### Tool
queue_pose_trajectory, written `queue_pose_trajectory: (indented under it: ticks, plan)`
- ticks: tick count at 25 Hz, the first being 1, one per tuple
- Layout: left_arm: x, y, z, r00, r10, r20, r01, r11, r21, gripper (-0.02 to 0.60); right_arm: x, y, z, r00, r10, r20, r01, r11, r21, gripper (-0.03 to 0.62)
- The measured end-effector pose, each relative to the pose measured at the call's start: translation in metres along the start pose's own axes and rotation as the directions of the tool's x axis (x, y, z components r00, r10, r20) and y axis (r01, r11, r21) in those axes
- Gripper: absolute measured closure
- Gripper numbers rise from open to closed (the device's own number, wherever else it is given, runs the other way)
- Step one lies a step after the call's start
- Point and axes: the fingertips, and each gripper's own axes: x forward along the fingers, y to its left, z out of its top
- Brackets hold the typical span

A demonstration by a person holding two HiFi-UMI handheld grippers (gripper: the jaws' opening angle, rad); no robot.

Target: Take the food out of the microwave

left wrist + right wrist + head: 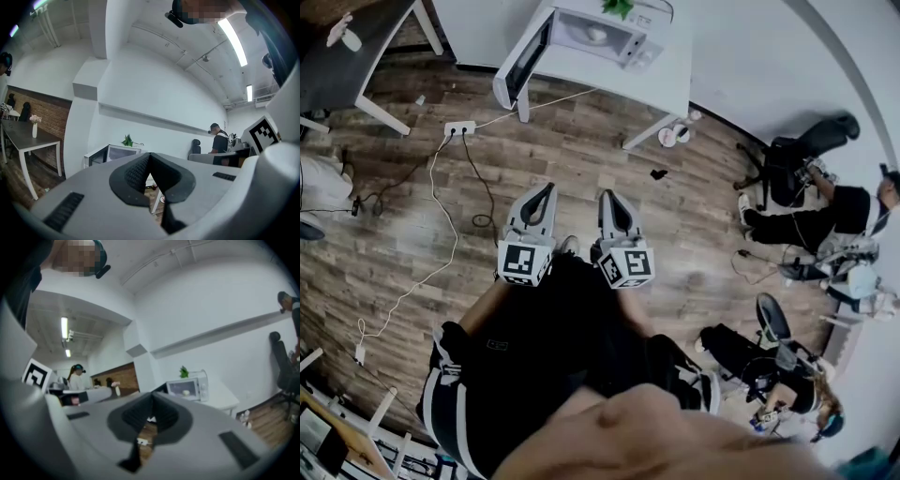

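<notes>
Currently the food (596,35) is seen inside the open microwave (642,47) on the bench (670,80), well apart from the left tool (544,192) and right tool (609,199), both clenched empty; the food could be shoved deeper by tools not opened in time.

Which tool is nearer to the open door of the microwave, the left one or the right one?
Left, by a little. The left tool points almost straight at the open door, well short of it; the right tool is beside the left one, offset to the door's right.
</notes>
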Motion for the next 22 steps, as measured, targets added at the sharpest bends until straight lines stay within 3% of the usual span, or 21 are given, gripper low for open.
queue_pose_trajectory:
  ticks: [14,22]
  plan:
    - [-0.027,0.053,-0.018,0.999,-0.032,-0.035,0.031,0.999,-0.034,0.551,0.029,0.048,-0.017,0.999,-0.034,-0.013,0.033,0.999,-0.029,0.562]
    - [0.004,0.07,-0.022,0.999,-0.01,-0.047,0.008,0.999,-0.035,0.551,0.066,0.027,-0.019,1.0,-0.018,-0.019,0.018,0.999,-0.033,0.562]
